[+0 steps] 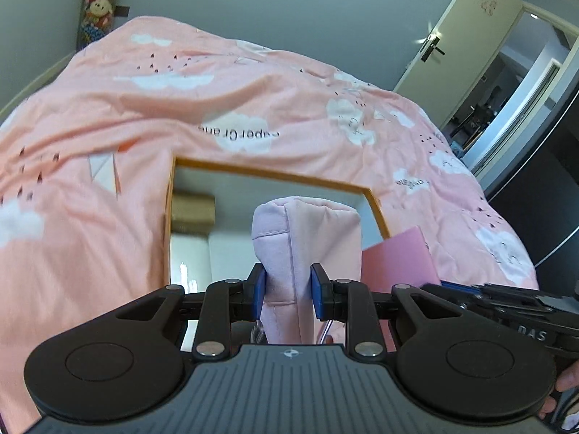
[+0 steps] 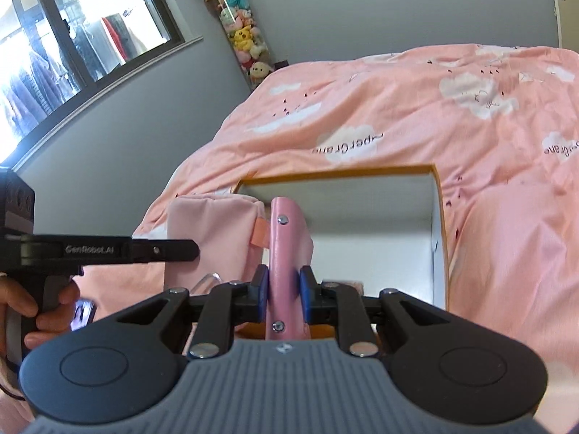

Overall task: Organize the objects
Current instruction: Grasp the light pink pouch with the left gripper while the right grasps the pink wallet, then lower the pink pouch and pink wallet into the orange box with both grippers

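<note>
Above the wooden-rimmed box on the bed, my left tongs clamp the padded pouch, my right tongs the pink case, neither stowed yet.

We see the open box low in the centre of the right wrist frame, its white floor bare toward the right wall, so there is room to enter from above on that side. In the left wrist view a tan block fills the box's upper left corner. The pink pouch and the pink case hang over the near half of the opening and block the way in there. Our left gripper reaches in from the left edge of the right wrist frame, just beside the pouch. The quilt around the box lies bare.
</note>
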The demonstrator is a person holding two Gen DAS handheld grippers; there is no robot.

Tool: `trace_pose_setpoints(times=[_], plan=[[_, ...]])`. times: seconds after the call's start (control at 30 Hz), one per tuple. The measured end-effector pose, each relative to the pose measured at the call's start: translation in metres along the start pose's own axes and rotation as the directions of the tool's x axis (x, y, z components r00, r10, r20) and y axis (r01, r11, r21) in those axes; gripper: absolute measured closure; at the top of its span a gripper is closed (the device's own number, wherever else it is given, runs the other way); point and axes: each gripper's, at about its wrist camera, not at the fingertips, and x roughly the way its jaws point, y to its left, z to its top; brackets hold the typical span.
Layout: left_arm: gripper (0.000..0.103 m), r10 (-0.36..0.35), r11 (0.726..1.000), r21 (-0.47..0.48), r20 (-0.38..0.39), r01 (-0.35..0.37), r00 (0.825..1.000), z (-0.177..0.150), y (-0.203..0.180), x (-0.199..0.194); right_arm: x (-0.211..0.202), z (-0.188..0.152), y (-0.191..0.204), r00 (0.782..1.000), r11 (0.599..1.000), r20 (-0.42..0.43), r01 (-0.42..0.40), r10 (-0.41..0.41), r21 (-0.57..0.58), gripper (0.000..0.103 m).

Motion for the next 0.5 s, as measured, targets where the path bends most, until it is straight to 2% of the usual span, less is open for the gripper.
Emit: trace_pose_setpoints(times=[0.23, 0.5], plan=[[0.074, -0.02, 1.0, 0.005, -0.043, 0.021, 0.999, 0.033, 0.012, 0.055, 0.034, 0.026, -0.031, 1.0, 0.997, -0.019, -0.007, 0.009, 0.082, 0.084], [0.074, 0.009, 1.0, -0.013, -0.131, -0.011, 0.991, 0.039, 0.029, 0.113, 0.075, 0.041, -0.062, 0.999, 0.99, -0.049, 0.016, -0.009, 0.142, 0.084]])
